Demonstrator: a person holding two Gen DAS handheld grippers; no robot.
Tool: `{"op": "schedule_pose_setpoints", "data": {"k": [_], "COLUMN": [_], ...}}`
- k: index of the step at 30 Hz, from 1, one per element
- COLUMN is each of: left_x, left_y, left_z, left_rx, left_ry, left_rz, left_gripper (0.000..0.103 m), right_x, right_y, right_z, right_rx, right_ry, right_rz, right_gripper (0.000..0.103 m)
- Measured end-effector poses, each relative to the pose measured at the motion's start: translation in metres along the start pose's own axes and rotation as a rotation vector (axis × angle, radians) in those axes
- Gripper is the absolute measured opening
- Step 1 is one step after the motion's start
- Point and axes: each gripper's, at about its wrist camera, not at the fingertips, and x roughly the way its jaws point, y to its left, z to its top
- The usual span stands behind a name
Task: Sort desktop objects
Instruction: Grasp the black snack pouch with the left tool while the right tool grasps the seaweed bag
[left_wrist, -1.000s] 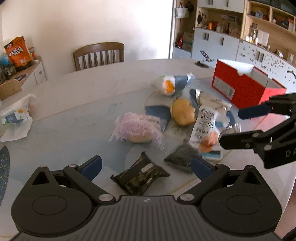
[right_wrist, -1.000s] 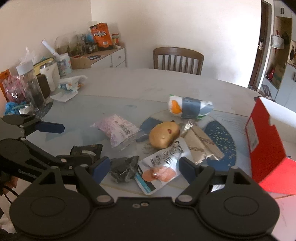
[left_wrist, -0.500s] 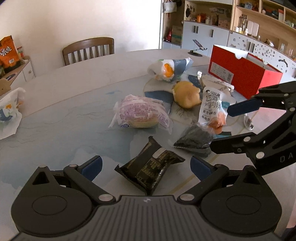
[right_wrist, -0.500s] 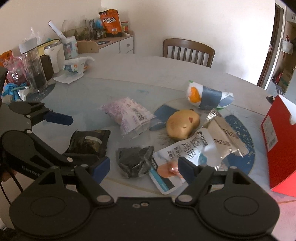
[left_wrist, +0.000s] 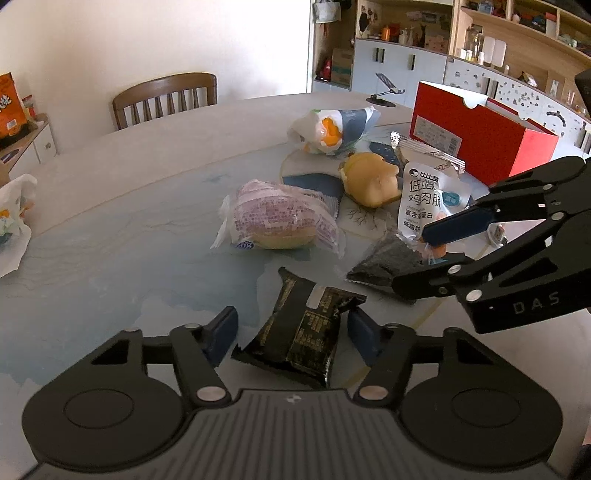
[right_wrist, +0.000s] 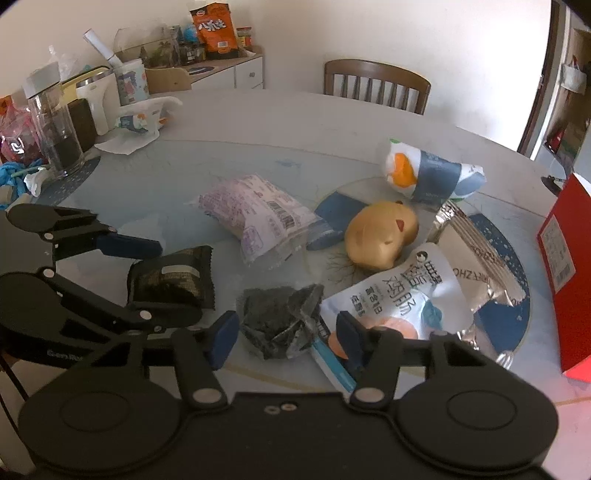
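Note:
Several snack packs lie on a round table. My left gripper (left_wrist: 291, 330) is open, its fingers on either side of a black snack packet (left_wrist: 301, 332), also in the right wrist view (right_wrist: 170, 278). My right gripper (right_wrist: 282, 334) is open around a crumpled dark grey packet (right_wrist: 282, 325), which shows in the left wrist view (left_wrist: 384, 262). Beyond lie a pink wrapped bun (left_wrist: 280, 219), a yellow plush toy (left_wrist: 373, 179), a white sausage pack (left_wrist: 430, 199), a silver pack (right_wrist: 476, 266) and a white-and-blue pack (left_wrist: 332, 129).
A red box (left_wrist: 476, 129) stands at the right of the table. A jar (right_wrist: 55, 125), cups and tissue (right_wrist: 136, 125) stand at the far left. A wooden chair (left_wrist: 166, 96) is behind the table. A cabinet with a snack bag (right_wrist: 214, 27) stands by the wall.
Both grippers have moved forward and down to the table. The left fingers have narrowed around the black packet. The right fingers now straddle the dark grey packet.

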Motion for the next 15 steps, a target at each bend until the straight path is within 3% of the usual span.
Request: {"op": "schedule_pose_setpoints", "data": {"k": [7, 15], "left_x": [-0.0005, -0.0012], "left_y": [-0.0015, -0.004], "left_z": [0.0022, 0.0032], "left_rx": [-0.002, -0.008], "left_ry": [-0.006, -0.009], "left_rz": [-0.017, -0.015], "left_gripper": [0.039, 0.035], "right_x": [0.0058, 0.0079], "right_y": [0.0044, 0.0044], "right_z": [0.0024, 0.0028], "right_rx": [-0.016, -0.006], "right_ry": [0.019, 0.024], "right_rz": [-0.001, -0.001], "right_gripper": [0.045, 0.041]}}
